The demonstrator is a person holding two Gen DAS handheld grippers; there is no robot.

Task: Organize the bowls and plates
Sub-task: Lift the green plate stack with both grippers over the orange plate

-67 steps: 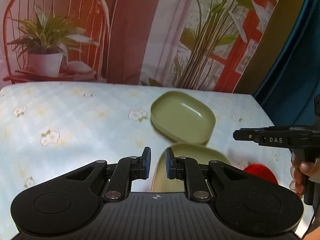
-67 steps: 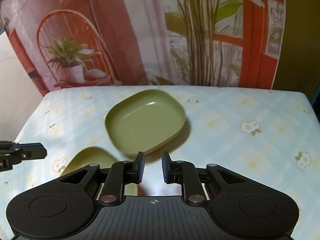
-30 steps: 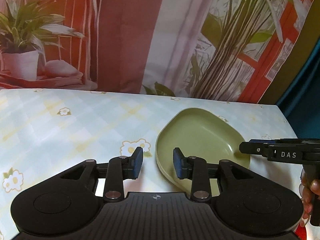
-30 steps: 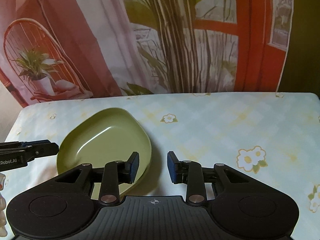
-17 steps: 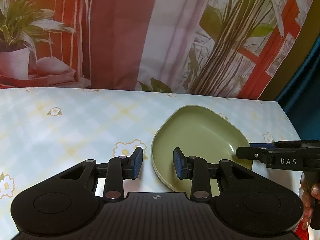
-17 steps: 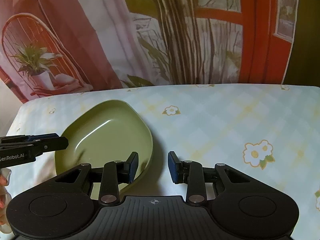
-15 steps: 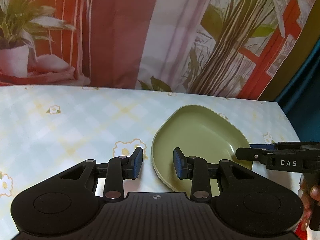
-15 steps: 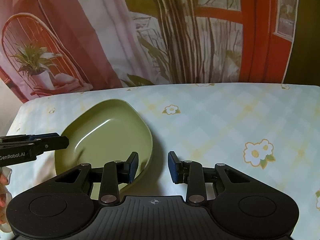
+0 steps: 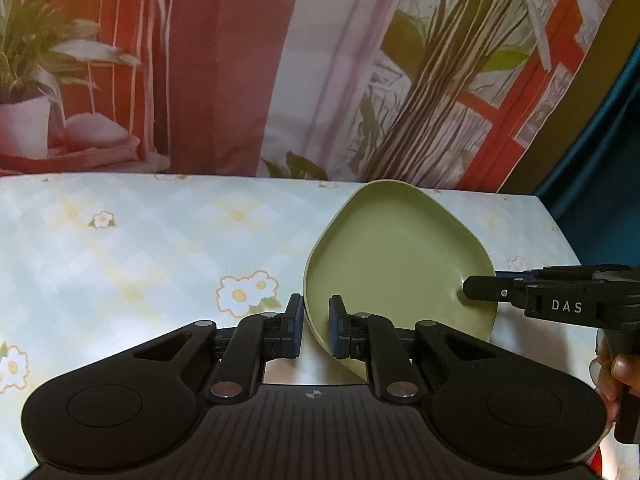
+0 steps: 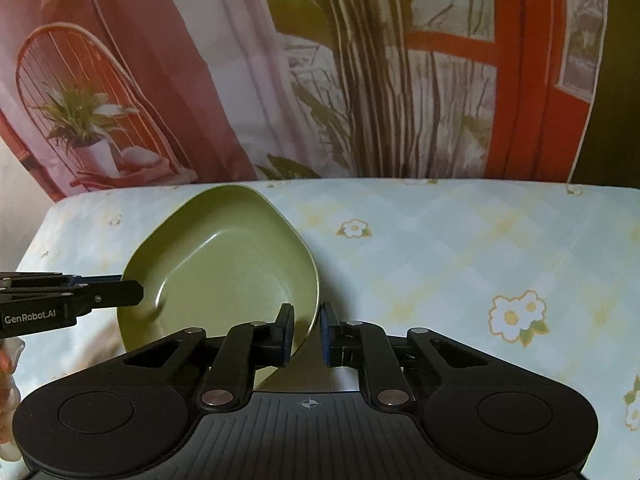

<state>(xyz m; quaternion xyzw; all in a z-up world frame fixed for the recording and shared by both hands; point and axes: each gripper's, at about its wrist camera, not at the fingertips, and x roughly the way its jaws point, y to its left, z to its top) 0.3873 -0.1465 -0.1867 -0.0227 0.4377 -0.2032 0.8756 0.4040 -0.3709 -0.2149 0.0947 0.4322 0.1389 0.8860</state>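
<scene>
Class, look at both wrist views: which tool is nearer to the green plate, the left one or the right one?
Neither: both grip it. The left tool is shut on the green plate at its left rim; the right tool is shut on its right rim.

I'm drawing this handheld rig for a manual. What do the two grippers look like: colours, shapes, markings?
Both are matte black. The left gripper has a ribbed body with a small crosshair mark, two round side discs, silver pivot pins on angled linkages, and blue-edged finger pads; its side reads "GenRobot.AI". The right gripper is built the same; its side reads "DAS". No cables or sleeves show.
</scene>
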